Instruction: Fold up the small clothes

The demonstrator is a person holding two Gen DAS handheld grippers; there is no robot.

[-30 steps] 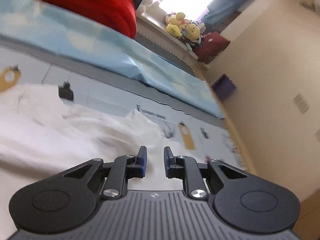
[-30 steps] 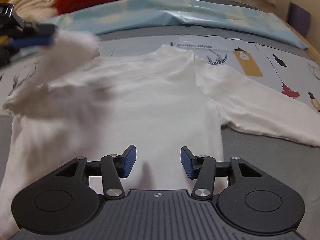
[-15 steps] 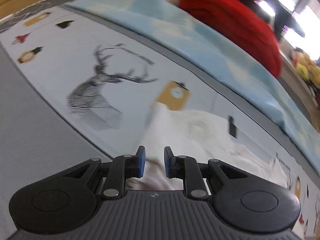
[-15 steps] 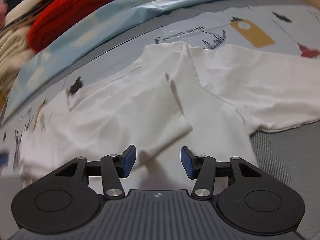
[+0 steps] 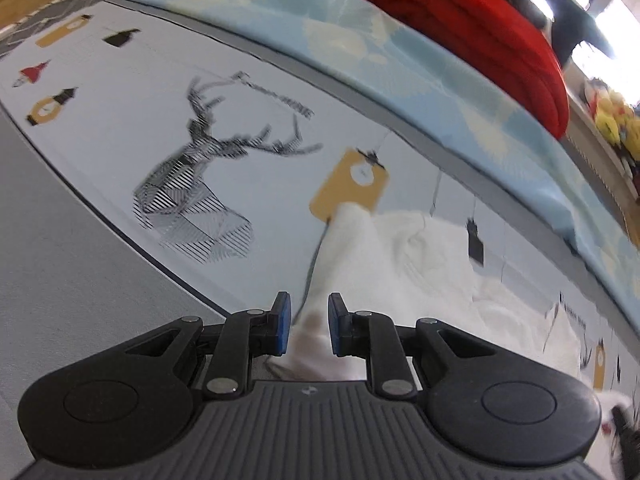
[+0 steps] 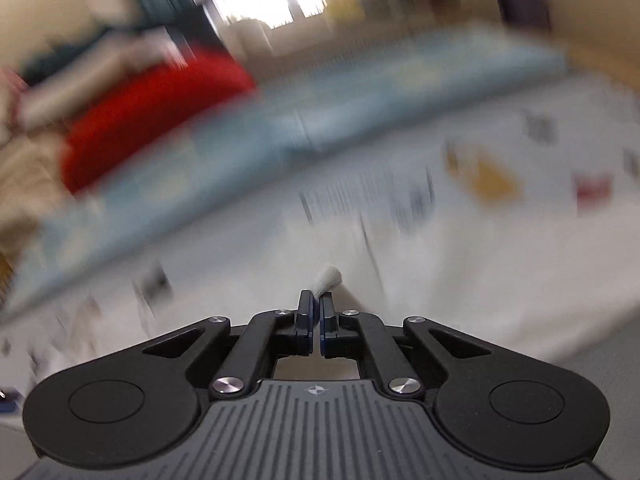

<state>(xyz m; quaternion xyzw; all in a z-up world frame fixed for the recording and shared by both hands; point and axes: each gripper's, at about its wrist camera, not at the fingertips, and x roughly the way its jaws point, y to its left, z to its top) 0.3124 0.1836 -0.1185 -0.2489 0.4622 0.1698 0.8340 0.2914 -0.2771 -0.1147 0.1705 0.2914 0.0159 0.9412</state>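
A small white long-sleeved shirt [image 5: 432,272] lies on a printed sheet [image 5: 240,100]. In the left wrist view my left gripper [image 5: 309,300] points down at the shirt's near left edge. Its jaws stand a narrow gap apart, and a raised fold of the white cloth fills that gap. The right wrist view is badly blurred. There my right gripper [image 6: 316,298] has its pads together, and a small tuft of white cloth [image 6: 328,278] sticks out past the tips. The rest of the shirt [image 6: 460,280] shows as a white smear to its right.
The sheet carries a deer drawing [image 5: 192,184] and tag pictures. Behind it runs a light blue blanket [image 5: 360,60], with a folded red knit [image 5: 480,40] on top. Yellow soft toys [image 5: 616,124] sit far right. A grey cover [image 5: 60,260] lies at the near left.
The lifted left sleeve came down folded across the shirt's body. My left gripper swung to the shirt's left edge and stayed. My right gripper went from open to shut on white cloth and swung upward.
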